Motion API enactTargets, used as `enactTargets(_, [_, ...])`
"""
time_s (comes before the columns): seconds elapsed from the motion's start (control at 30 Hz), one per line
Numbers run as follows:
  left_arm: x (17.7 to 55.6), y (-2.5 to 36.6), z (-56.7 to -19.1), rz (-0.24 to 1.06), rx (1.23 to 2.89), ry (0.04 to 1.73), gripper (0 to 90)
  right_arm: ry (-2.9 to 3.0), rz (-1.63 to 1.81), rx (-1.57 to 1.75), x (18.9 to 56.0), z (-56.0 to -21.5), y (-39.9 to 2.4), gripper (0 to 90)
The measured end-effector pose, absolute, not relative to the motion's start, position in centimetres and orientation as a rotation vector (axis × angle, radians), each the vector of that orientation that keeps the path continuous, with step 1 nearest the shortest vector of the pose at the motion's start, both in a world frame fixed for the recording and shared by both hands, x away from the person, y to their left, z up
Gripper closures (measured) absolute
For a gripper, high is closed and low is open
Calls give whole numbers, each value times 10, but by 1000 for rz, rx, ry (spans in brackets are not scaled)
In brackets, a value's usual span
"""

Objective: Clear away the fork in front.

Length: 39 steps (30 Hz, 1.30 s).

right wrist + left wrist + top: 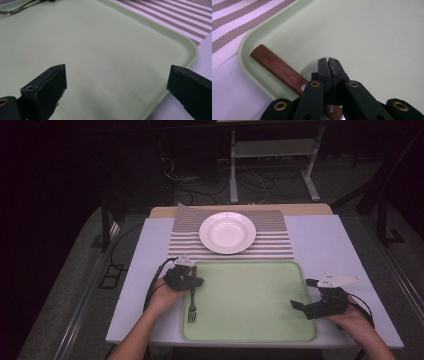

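Near the pale green plastic tray's (250, 320) left edge, the left hand-held gripper (191, 281) is clamping its jaws together on the wooden handle of a metal fork (192, 307), which is lying lengthwise, tines pointing toward the tabletop's (320, 240) near edge. At the tray's right edge, the right hand-held gripper (302, 293) is hovering with jaws apart.

Just under the closed black plastic left gripper (329, 62) lies a fork with a reddish-brown wooden handle (278, 68), smooth and satin, with small bright metal rivets; its shiny metal tines (192, 312) gleam. Beneath both grippers, the pale green plastic tray (372, 37) looks matt and faintly speckled. Beyond the tray from the grippers, the brown-and-white striped woven cloth placemat (272, 237) looks coarse, and the round white plate (227, 232) on it is glossy.
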<state>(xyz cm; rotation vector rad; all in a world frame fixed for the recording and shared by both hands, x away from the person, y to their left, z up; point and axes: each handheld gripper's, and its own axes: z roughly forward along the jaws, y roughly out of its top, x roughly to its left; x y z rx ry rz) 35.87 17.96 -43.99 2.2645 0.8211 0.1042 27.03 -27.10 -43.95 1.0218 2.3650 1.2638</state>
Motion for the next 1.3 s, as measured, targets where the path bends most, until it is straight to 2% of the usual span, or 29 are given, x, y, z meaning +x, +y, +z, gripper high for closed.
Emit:
enactTargets(0.3, [356, 180, -438, 101, 2254, 804, 802, 2364, 1268, 1019, 270, -439, -271, 26])
enactTargets(0.43, [350, 180, -430, 143, 2205, 784, 685, 2365, 1269, 1016, 270, -439, -272, 26])
enactTargets(0.47, [348, 182, -427, 147, 2189, 783, 615, 2364, 1270, 1018, 270, -439, -272, 26])
enactTargets(0.5, [347, 183, -425, 143, 2177, 788, 615, 2364, 1270, 1018, 270, -439, -272, 26])
enactTargets(0.53, [342, 186, -422, 141, 2151, 791, 562, 2363, 1268, 1022, 270, -439, -273, 26])
enactTargets(0.6, [338, 189, -420, 140, 2138, 787, 541, 2363, 1268, 1021, 270, -439, -273, 27])
enactTargets(0.63, [336, 191, -419, 128, 2130, 792, 481, 2362, 1268, 1023, 270, -439, -273, 26])
enactTargets(0.67, [334, 192, -419, 121, 2123, 791, 481, 2362, 1268, 1023, 270, -439, -273, 26])
enactTargets(0.7, [331, 195, -418, 116, 2110, 785, 427, 2359, 1267, 1025, 269, -439, -273, 26])
enactTargets(0.77, [326, 200, -416, 125, 2092, 775, 410, 2358, 1268, 1022, 269, -438, -273, 26])
enactTargets(0.87, [320, 206, -415, 136, 2060, 776, 308, 2354, 1277, 1020, 269, -438, -274, 26])
enactTargets(0.9, [318, 207, -415, 141, 2056, 777, 308, 2354, 1277, 1020, 269, -438, -274, 26])
enactTargets(1.03, [310, 215, -417, 173, 2053, 779, 200, 2353, 1281, 1020, 269, -438, -273, 26])
enactTargets(1.07, [307, 218, -419, 184, 2054, 784, 138, 2354, 1281, 1019, 269, -438, -273, 26])
enactTargets(1.17, [303, 220, -420, 196, 2050, 786, 108, 2354, 1280, 1017, 269, -438, -273, 26])
enactTargets(1.2, [301, 221, -421, 208, 2047, 797, 32, 2353, 1281, 1017, 269, -438, -272, 26])
enactTargets(1.3, [300, 221, -422, 206, 2049, 804, 0, 2354, 1280, 1015, 269, -438, -272, 27])
